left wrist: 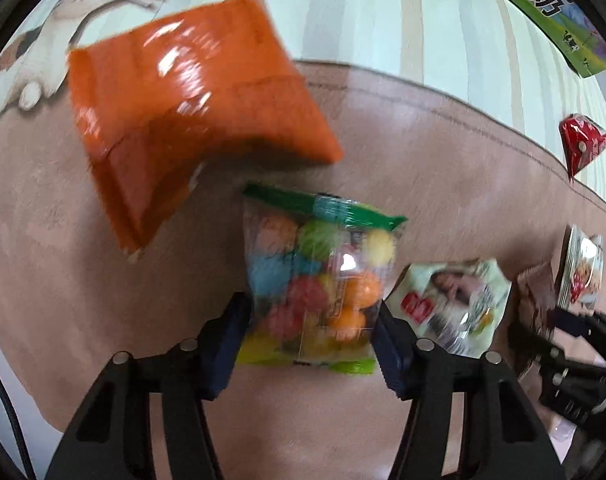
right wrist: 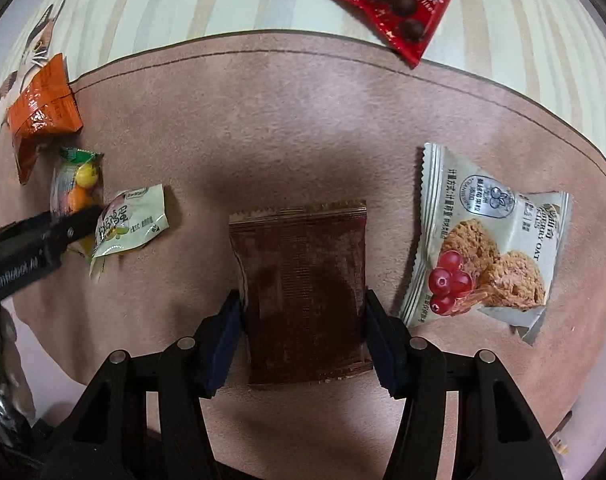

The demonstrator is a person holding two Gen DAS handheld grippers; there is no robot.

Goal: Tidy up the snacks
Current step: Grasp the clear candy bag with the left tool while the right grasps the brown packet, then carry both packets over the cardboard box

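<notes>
Snacks lie scattered on a brown mat (left wrist: 83, 280) on the bench; the left gripper (left wrist: 311, 336) straddles a clear bag of coloured candy (left wrist: 315, 280), fingers touching its sides. In the right view, the right gripper (right wrist: 303, 332) straddles a dark brown packet (right wrist: 303, 288), fingers against its edges, beside a cranberry oat cookie packet (right wrist: 491, 240).

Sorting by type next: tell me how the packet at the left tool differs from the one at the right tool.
The candy bag is clear with a green top, showing colourful round sweets; the brown packet is opaque and dark, hiding its contents. The candy bag looks bulgy; the brown packet lies flat. Both lie on the brown mat, one between the left tool fingers, one between the right tool fingers.
</notes>
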